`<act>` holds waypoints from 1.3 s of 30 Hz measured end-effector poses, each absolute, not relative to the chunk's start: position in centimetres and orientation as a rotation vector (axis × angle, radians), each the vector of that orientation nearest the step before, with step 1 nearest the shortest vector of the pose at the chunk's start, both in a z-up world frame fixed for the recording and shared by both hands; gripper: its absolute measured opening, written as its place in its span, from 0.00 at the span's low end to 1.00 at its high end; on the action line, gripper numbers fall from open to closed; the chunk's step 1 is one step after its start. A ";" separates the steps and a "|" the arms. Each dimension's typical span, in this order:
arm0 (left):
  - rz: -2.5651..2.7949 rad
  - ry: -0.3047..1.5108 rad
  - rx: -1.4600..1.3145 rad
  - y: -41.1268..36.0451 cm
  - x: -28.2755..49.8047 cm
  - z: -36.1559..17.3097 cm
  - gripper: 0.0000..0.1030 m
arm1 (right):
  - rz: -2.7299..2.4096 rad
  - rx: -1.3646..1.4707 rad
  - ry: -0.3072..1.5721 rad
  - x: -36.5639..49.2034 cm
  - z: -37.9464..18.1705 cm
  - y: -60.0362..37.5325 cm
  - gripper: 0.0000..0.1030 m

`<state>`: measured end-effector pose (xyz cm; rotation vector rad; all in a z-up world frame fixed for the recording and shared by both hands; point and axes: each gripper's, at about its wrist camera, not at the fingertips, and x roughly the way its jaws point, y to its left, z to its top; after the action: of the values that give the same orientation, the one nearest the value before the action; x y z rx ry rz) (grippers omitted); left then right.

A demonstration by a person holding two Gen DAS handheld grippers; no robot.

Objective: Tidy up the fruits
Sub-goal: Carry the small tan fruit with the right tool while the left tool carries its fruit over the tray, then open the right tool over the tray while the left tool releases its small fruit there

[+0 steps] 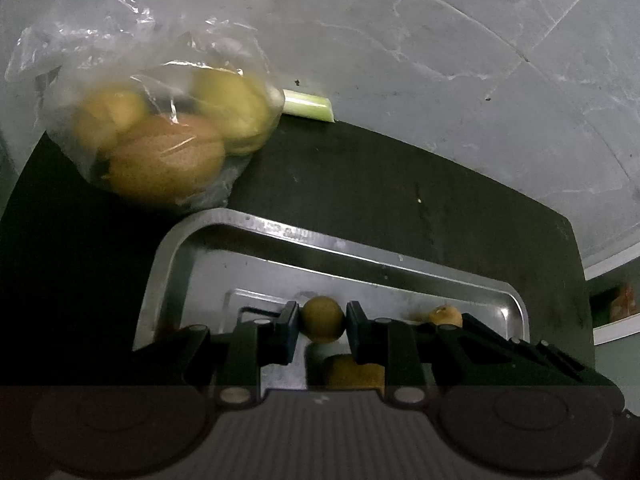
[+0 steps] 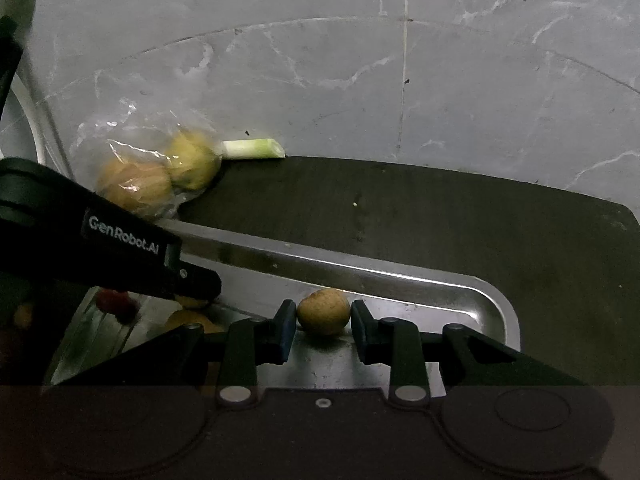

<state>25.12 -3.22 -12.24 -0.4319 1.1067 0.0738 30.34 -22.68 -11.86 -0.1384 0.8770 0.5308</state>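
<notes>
The left hand-held gripper (image 1: 322, 322) is closed narrowly around a small round yellow-brown fruit (image 1: 322, 319), and both pads touch its sides; this fruit is low inside a shallow metal tray (image 1: 256, 224). A second small fruit (image 1: 445, 315) lies in the same tray, to the right of the first one and apart from it. In the right wrist view, the right hand-held gripper (image 2: 323, 320) has its two fingers on both sides of this second small fruit (image 2: 323, 311); the left pad is just beside the fruit and the right pad is at its edge, but I cannot tell if they really press it. The fruit rests on the bottom of the tray, near the far right corner of the rim (image 2: 472, 284). In this same view the left hand-held gripper (image 2: 196, 300) comes in from the left side, with white letters on its black finger, and its tip is over a yellow fruit (image 2: 192, 302) that is mostly hidden. Something red (image 2: 114, 302) is at the left end of the tray, too blurred to name. The tray stands on a dark table (image 1: 400, 184). Behind the tray, at the far left of the table, a clear plastic bag (image 1: 132, 80) holds several bigger yellow and brownish fruits (image 1: 168, 160). A short pale green stalk piece (image 1: 308, 106) lies just beside the bag, along the grey marbled wall (image 1: 440, 40).
</notes>
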 end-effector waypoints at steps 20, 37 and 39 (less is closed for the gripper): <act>0.087 1.116 -0.459 -2.5 25.0 -12.2 0.47 | 0.492 -0.122 0.888 30.5 -12.2 -23.0 0.39; 0.127 1.091 -0.473 -2.0 24.3 -10.3 0.86 | 0.471 -0.098 0.831 29.5 -10.2 -24.3 0.74; 0.131 1.080 -0.470 -2.0 24.2 -9.8 0.92 | 0.461 -0.099 0.825 29.4 -9.8 -24.4 0.78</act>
<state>24.21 -1.99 -9.78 -0.4697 1.0799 0.1310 29.44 -24.39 -9.82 -0.0988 0.8251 0.4615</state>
